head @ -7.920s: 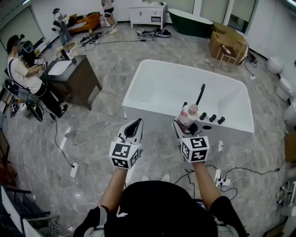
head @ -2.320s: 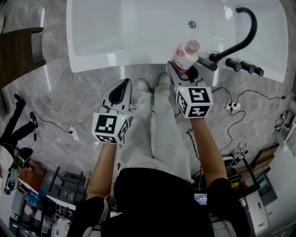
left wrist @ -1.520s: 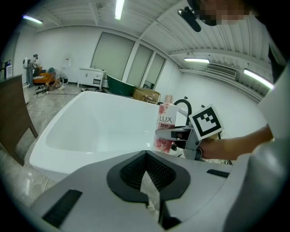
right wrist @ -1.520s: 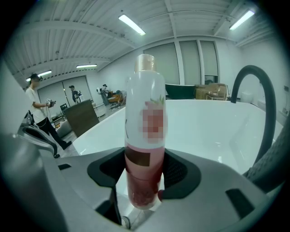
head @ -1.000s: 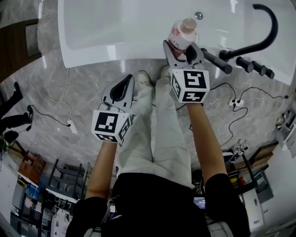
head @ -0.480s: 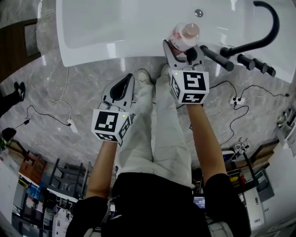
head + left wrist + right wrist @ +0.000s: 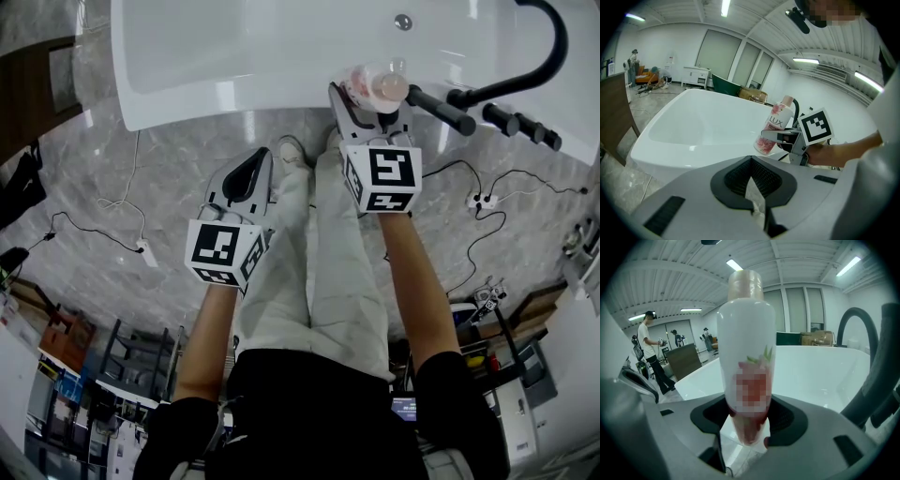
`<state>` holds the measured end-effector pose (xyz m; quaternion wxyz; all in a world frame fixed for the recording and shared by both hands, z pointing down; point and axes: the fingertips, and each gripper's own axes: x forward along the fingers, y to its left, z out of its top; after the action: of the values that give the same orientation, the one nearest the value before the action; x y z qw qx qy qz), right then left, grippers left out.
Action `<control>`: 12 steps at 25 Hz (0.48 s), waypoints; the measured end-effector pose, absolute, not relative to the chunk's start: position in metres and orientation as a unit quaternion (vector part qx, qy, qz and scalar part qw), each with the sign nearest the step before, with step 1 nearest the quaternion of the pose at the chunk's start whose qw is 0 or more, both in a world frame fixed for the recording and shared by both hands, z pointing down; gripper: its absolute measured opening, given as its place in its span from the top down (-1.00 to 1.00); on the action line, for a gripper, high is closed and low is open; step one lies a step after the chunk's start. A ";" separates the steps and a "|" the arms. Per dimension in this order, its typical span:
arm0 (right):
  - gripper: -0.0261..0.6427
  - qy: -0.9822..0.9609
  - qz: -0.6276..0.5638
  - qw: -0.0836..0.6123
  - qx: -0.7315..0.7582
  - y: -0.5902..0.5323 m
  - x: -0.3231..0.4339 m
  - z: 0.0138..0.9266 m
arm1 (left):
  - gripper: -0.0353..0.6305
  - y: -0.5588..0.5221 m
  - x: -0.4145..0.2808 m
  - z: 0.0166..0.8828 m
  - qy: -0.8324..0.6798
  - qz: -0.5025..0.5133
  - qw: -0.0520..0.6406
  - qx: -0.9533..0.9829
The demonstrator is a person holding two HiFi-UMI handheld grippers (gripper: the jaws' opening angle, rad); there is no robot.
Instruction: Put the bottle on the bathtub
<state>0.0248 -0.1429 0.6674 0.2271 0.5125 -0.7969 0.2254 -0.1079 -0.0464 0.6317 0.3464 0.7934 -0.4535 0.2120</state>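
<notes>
A white bottle [image 7: 376,85] with a pink label and a pale cap stands upright in my right gripper [image 7: 367,99], which is shut on its lower body. It hangs over the near rim of the white bathtub [image 7: 234,94], just left of the black faucet [image 7: 530,70]. In the right gripper view the bottle [image 7: 746,357] fills the middle, with the tub rim [image 7: 701,373] behind it. The left gripper view has the bottle [image 7: 773,127] above the tub's rim [image 7: 670,161]. My left gripper [image 7: 253,164] is shut on nothing, held over the floor short of the tub.
Black knobs [image 7: 517,127] and a hand-shower handle [image 7: 439,111] sit on the tub's ledge right of the bottle. Cables and power strips [image 7: 142,251] lie on the marble floor. A dark desk [image 7: 28,89] is at far left. A person [image 7: 648,350] stands beyond it.
The right gripper has brought the bottle slightly back toward the tub's near rim beside the faucet. The left gripper has stayed where it was.
</notes>
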 end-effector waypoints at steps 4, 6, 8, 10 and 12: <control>0.17 -0.800 0.217 0.233 0.509 -0.139 0.024 0.670 | 0.86 -0.045 -0.105 0.632 -0.454 0.211 0.345 0.794; 0.17 -0.800 0.216 0.233 0.508 -0.138 0.024 0.669 | 0.86 -0.044 -0.105 0.632 -0.453 0.212 0.344 0.794; 0.17 -0.801 0.217 0.231 0.507 -0.137 0.024 0.669 | 0.86 -0.043 -0.105 0.632 -0.454 0.212 0.345 0.794; 0.17 -0.803 0.217 0.230 0.505 -0.136 0.024 0.669 | 0.86 -0.043 -0.105 0.632 -0.456 0.211 0.346 0.793; 0.17 -0.805 0.212 0.231 0.504 -0.135 0.024 0.670 | 0.86 -0.043 -0.103 0.634 -0.456 0.211 0.347 0.792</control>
<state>0.0244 -0.1353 0.6701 0.2313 0.5038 -0.8048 0.2123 -0.1032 -0.0432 0.6338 0.3468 0.7920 -0.4558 0.2113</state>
